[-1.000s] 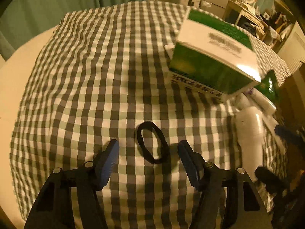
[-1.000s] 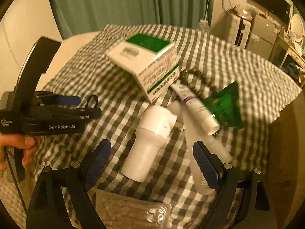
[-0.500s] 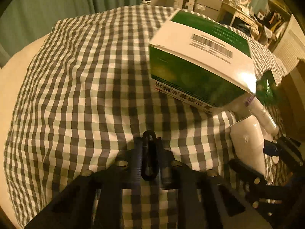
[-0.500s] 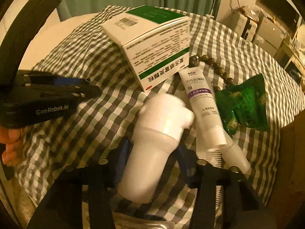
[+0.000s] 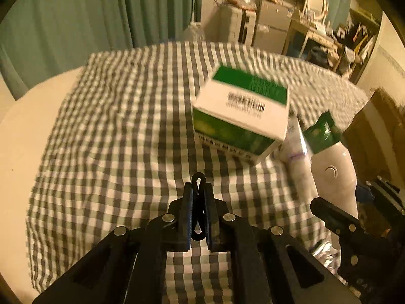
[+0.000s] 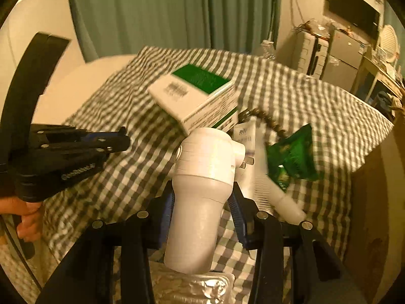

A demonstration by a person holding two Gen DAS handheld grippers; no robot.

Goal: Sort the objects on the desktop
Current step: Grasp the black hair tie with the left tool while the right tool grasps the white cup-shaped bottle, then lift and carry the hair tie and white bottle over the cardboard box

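My left gripper (image 5: 198, 192) is shut on a black hair tie (image 5: 198, 178), which hangs pinched between the blue pads a little above the checked tablecloth (image 5: 114, 126). From the right wrist view, the left gripper (image 6: 121, 139) hovers at the left, held by a hand. My right gripper (image 6: 202, 197) is shut on a white plastic hair-dryer-shaped device (image 6: 205, 167), with the pads pressing its body from both sides. The device is tilted and off the cloth.
A green and white carton (image 5: 240, 116) stands mid-table. Right of it lie a white tube (image 6: 248, 136), a string of brown beads (image 6: 265, 119) and a green packet (image 6: 291, 154). A foil blister pack (image 6: 202, 286) lies under the right gripper.
The left gripper closed on the hair tie and lifted it off the cloth. The right gripper closed around the white device and raised it.
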